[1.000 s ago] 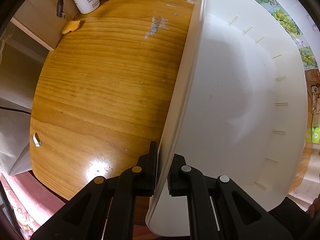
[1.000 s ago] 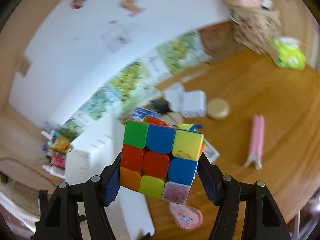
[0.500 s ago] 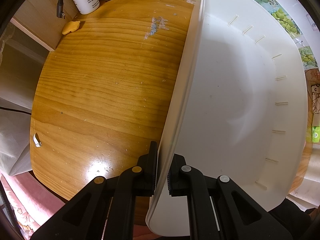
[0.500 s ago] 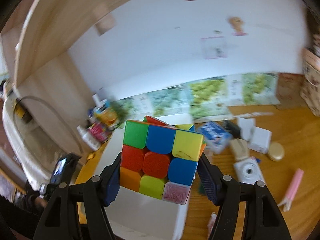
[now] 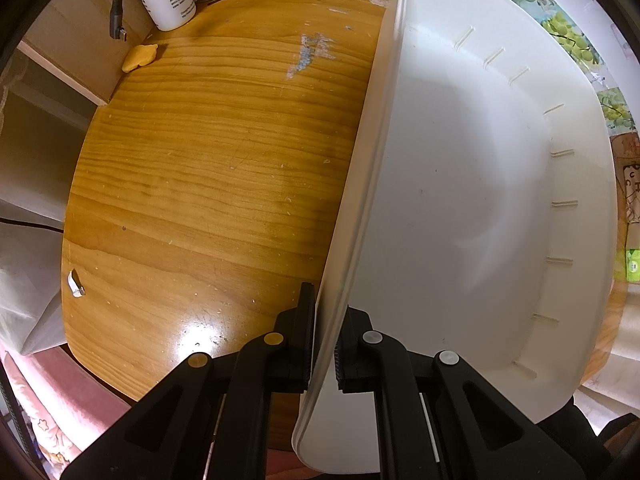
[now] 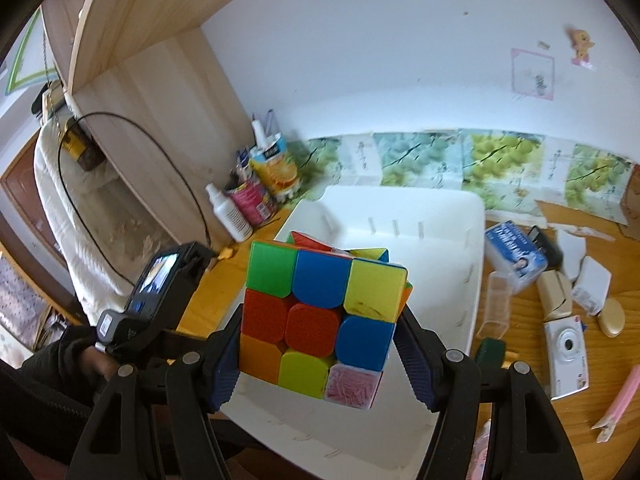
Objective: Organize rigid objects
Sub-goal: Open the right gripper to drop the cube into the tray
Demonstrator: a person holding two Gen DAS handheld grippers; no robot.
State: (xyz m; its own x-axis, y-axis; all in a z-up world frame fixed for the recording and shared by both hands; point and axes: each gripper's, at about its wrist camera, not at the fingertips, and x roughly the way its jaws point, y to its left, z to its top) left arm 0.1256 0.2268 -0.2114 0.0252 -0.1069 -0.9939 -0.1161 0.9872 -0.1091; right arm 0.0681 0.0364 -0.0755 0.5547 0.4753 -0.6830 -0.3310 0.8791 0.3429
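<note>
Right gripper (image 6: 316, 354) clamps the multicoloured plastic puzzle cube (image 6: 320, 320) at frame centre, over the white plastic bin (image 6: 440, 216). Left gripper (image 5: 322, 344) is pinched tight on the bin's rim. Risk: pads grip only the cube's side faces — a twisted layer could slip and miss the bin.

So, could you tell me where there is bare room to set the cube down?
Inside the white bin, which shows nothing in it, and on the bare wood left of it. Right of the bin is crowded: camera, blue box.
</note>
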